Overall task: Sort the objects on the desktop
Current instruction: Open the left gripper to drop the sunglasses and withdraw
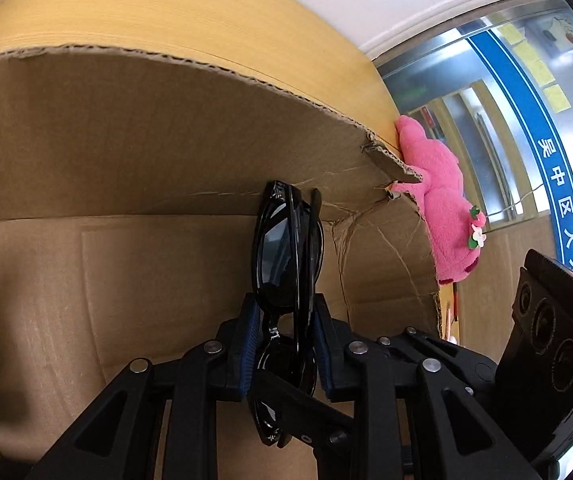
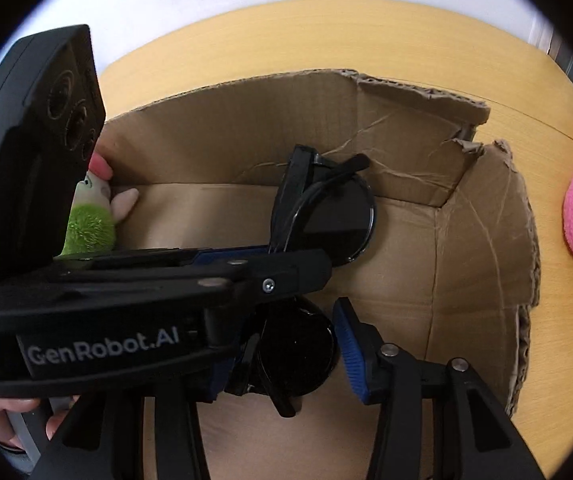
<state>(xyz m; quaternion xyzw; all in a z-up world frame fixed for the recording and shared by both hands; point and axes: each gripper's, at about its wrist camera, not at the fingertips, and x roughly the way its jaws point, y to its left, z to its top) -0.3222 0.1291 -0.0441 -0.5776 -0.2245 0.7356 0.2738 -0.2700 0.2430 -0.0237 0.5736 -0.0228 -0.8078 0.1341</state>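
At the bottom of the left wrist view the left gripper (image 1: 282, 336) has its blue pads narrowed onto a folded pair of black sunglasses (image 1: 286, 256), gripping at the bridge so one lens sticks up past the fingertips and the other sits back between the fingers. Their long axis runs up the frame, along the fingers. In the right wrist view the right gripper (image 2: 286, 344) sits around the nearer lens; its right blue pad (image 2: 348, 350) stands just clear of the rim, while the left pad is hidden behind the other tool's body, so whether it touches I cannot tell. It looks more open than clamped.

Beyond the sunglasses, filling mid frame, is the cardboard box (image 2: 482, 240), walls torn at the far right corner; the glasses hang inside its opening, above the floor. A green plush toy (image 2: 90, 224) lies in the box at left. Farther off, a pink plush toy (image 1: 442, 200) lies on the wooden table (image 1: 206, 12) outside the box, right of frame.

My guess: the left hand is the one carrying, and a short drop straight down into the box is what remains
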